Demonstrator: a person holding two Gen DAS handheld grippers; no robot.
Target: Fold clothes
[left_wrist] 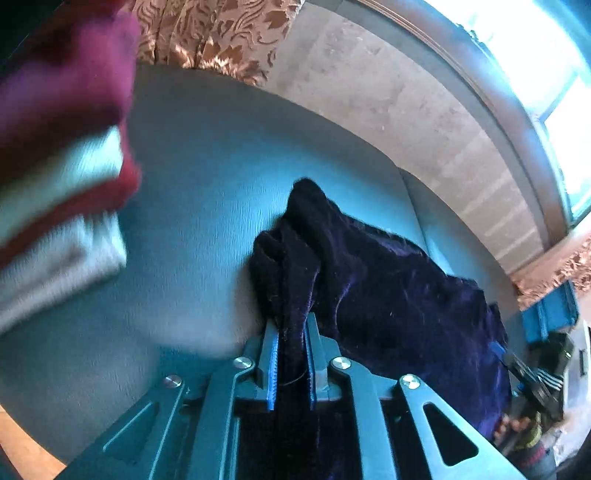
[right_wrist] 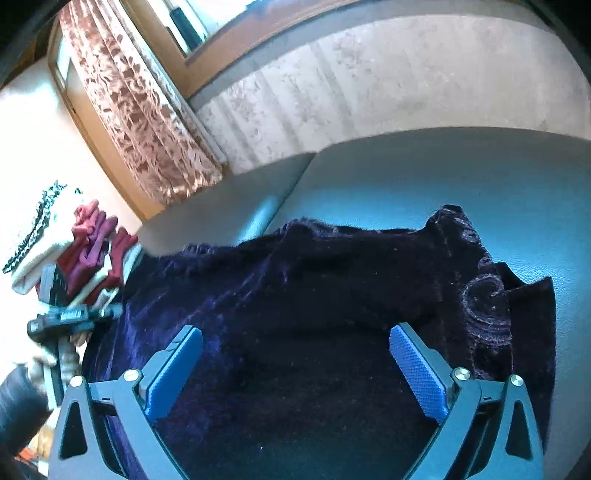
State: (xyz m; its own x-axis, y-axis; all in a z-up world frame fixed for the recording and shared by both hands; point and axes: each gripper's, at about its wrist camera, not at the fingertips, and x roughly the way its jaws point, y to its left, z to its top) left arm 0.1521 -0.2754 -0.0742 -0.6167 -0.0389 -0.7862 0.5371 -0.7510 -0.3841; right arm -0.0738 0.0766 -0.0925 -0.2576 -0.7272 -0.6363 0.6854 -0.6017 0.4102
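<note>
- Fabric fills my left claw (left_wrist: 291, 325): its two blue-padded fingers (left_wrist: 271, 363) are clenched on a bunched ridge of the dark purple velvet garment (left_wrist: 388, 288).
- From that pinch the garment rises in a peak and then spreads away to the right across the pale blue worktop (left_wrist: 207, 192).
- Left of the claw in the left wrist view I see a blurred stack of folded clothes (left_wrist: 62, 184), maroon on top with white layers under it, sitting on the same worktop and well apart from the velvet.
- Behind the worktop runs a pale wall (left_wrist: 388, 110), with a patterned brown curtain (left_wrist: 207, 33) at the top and a bright window (left_wrist: 546, 74) at the right.
- At the far right edge of that view I catch the other blue tool and part of the person's hand (left_wrist: 517, 424), just beside the garment's far end.
- In the right wrist view, my right claw (right_wrist: 295, 354) stands wide apart and released, gripping nothing, both blue pads (right_wrist: 417, 373) hovering over the garment's flat middle.
- The garment (right_wrist: 314, 295) lies spread under it, and an embroidered swirl border (right_wrist: 484, 306) runs along its right edge.
- Bare worktop (right_wrist: 461, 173) shows beyond and to the right of the cloth.
</note>
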